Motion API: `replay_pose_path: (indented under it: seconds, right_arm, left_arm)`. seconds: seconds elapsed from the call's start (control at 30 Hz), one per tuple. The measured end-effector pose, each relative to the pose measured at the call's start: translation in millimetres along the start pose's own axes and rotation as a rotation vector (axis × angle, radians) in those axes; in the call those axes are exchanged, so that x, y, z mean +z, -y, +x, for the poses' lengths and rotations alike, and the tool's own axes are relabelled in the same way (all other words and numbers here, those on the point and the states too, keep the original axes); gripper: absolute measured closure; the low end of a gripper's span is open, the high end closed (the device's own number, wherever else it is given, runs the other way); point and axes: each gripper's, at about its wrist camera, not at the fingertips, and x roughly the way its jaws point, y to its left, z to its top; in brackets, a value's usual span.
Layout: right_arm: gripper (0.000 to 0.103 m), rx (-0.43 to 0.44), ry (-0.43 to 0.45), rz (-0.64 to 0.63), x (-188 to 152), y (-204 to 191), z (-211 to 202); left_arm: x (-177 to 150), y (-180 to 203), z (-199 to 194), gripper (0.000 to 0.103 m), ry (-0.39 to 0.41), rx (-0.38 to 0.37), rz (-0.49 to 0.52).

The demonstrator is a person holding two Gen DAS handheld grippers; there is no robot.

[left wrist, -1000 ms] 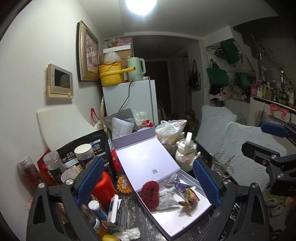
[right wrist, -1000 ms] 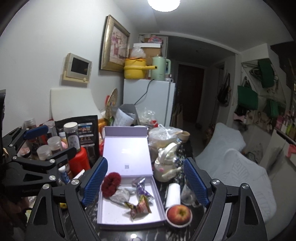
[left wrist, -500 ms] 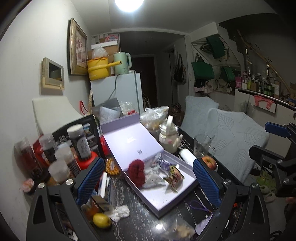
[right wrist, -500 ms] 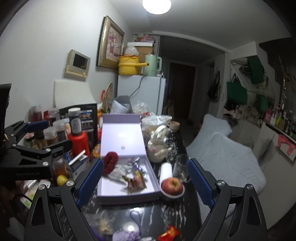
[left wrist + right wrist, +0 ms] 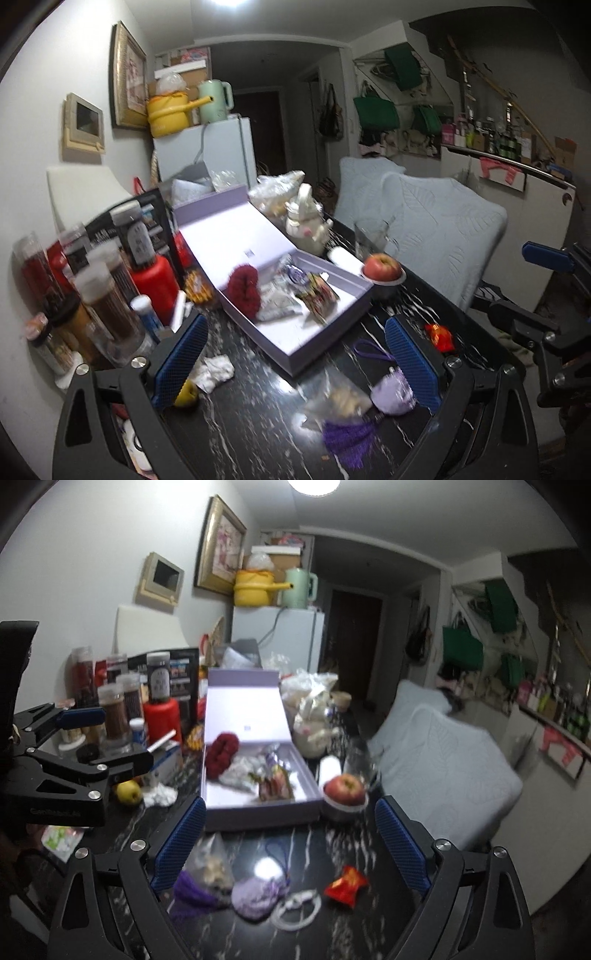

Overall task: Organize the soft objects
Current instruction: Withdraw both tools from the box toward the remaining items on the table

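Your right gripper [image 5: 291, 843] has its jaws spread wide, just been opening further, with nothing between the pads. Your left gripper [image 5: 295, 360] is also wide open and holds nothing.

Soft things near the table's front edge: a pale purple pouch [image 5: 256, 897] lies low between the right fingers, closer to the camera than the blue pads. Just left of it, a dark purple tassel [image 5: 192, 890] under a clear bag [image 5: 210, 864] of something pale, near the left pad. A thin purple cord [image 5: 277, 856] runs up from the pouch. A red wrapper [image 5: 345, 884] sits to the right, inside the right pad. A clear ring [image 5: 295, 910] lies touching the pouch on its near side.

The open lilac box [image 5: 258, 812] sits beyond the fingertips on the black marble table [image 5: 332, 849], lid propped up behind. Inside it: a dark red fluffy scrunchie [image 5: 221, 753] in the far left corner, crinkled packets beside it.

Around it: an apple [image 5: 345, 786] in a small dish just right of the box, a white teapot [image 5: 314, 731] behind, jars [image 5: 118, 709] and a red canister [image 5: 162, 716] to the left, a yellow fruit [image 5: 129, 792] and crumpled tissue [image 5: 160, 795] by the box's left corner.

Frames are blurred.
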Motion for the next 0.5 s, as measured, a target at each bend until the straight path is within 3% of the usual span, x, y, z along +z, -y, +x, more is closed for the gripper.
replay_pose_path:
  seconds: [0.2, 0.5]
  right_arm:
    - [0.009, 0.001, -0.054, 0.048, -32, -1, 2]
    - [0.009, 0.004, -0.109, 0.052, -65, -8, 15]
  left_arm:
    - [-28, 3, 14, 0.005, -0.082, -0.108, -0.054]
    - [-68, 10, 41, 0.005, -0.167, -0.135, -0.085]
